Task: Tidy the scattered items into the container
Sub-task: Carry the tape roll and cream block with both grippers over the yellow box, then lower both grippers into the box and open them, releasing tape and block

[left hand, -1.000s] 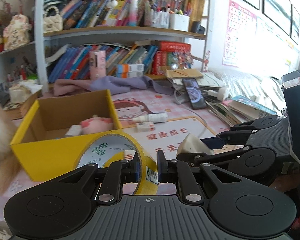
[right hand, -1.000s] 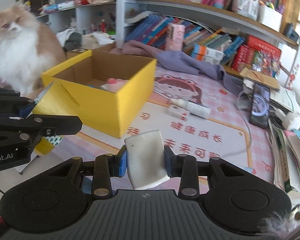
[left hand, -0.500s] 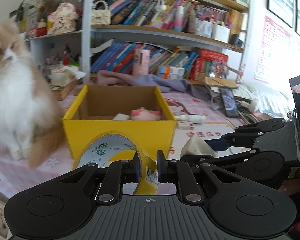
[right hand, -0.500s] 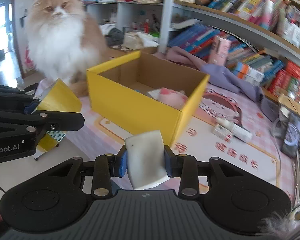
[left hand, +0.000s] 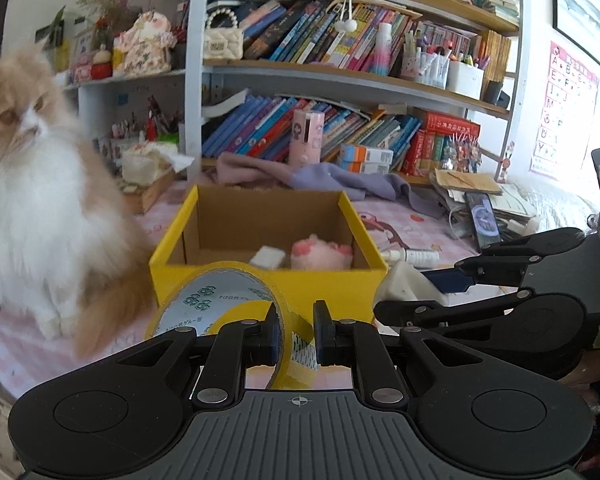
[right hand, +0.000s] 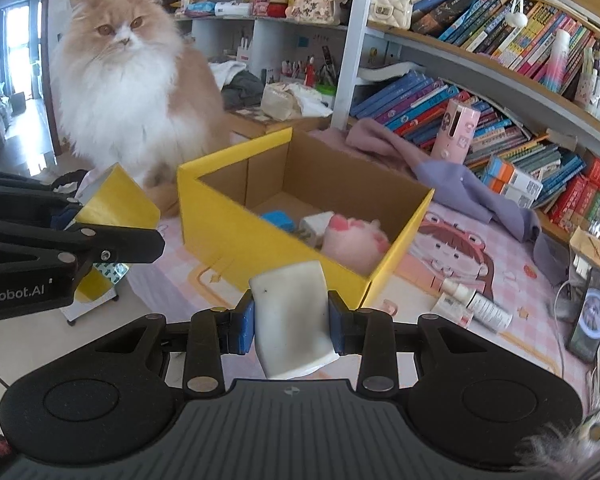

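Your left gripper point(left hand: 296, 334) is clamped shut on the wall of a yellow tape roll point(left hand: 220, 304), green print on its silvery inner face, characters too small to read. Your right gripper point(right hand: 291, 322) is closed on a white pad point(right hand: 290, 312), soft-looking, squeezed btwn the blue pads. In the right wrist view the left tool sits off to the left w/ "Robot.AI" readable on its side.

Just ahead of both sets of fingers, slightly below: the yellow box point(right hand: 236, 216), open top, brown cardboard inside. Already in it: a pink plush point(right hand: 354, 240), a blue item point(right hand: 278, 220), a small white block point(left hand: 267, 257).

Step in hand, as I judge it: carrying both items to the box. Next you need to bring each gripper over the rim, then open the jaws so tape and pad drop inside, not on the near wall.

Right of the box, on the pink cartoon mat point(right hand: 452, 252): a small white bottle point(right hand: 476, 304) and a flat packet beside it, not yet tidied; labels unreadable.

Left of the box, close to it: a fluffy orange-and-white cat point(right hand: 128, 92), sitting, facing you. Mind it.

Farthest: bookshelves point(left hand: 340, 76) crammed w/ books, spines not legible, and an alphabet poster point(left hand: 564, 104) far right.
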`<state>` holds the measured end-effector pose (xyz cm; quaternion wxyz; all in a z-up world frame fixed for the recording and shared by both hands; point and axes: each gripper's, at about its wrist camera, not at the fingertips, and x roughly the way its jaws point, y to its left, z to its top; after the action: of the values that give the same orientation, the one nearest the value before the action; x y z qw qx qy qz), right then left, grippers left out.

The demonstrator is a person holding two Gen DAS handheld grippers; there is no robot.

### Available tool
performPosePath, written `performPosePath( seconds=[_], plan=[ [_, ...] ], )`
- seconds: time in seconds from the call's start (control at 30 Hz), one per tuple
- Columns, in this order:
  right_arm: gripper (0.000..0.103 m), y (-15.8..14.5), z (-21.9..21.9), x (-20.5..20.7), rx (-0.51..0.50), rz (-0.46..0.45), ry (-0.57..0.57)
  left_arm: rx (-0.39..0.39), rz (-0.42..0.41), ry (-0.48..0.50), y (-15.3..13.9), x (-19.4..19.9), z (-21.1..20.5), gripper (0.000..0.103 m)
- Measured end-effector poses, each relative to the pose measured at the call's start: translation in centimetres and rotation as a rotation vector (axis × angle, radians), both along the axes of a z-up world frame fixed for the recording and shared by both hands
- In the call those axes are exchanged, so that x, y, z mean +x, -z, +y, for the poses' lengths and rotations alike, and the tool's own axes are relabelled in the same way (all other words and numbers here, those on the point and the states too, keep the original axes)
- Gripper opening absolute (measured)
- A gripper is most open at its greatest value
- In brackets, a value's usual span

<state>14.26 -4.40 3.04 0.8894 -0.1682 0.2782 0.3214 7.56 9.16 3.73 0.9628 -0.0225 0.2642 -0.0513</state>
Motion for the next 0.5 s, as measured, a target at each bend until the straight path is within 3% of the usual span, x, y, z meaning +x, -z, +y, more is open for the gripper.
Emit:
performPosePath(
  seconds=[0.5],
  plan=[
    [0.033, -3.3, 0.5, 10.7, 0.104, -0.075, -0.028, 0.091, -0.06, -0.019, -2.0, 8.9, -1.0, 0.014]
  ],
)
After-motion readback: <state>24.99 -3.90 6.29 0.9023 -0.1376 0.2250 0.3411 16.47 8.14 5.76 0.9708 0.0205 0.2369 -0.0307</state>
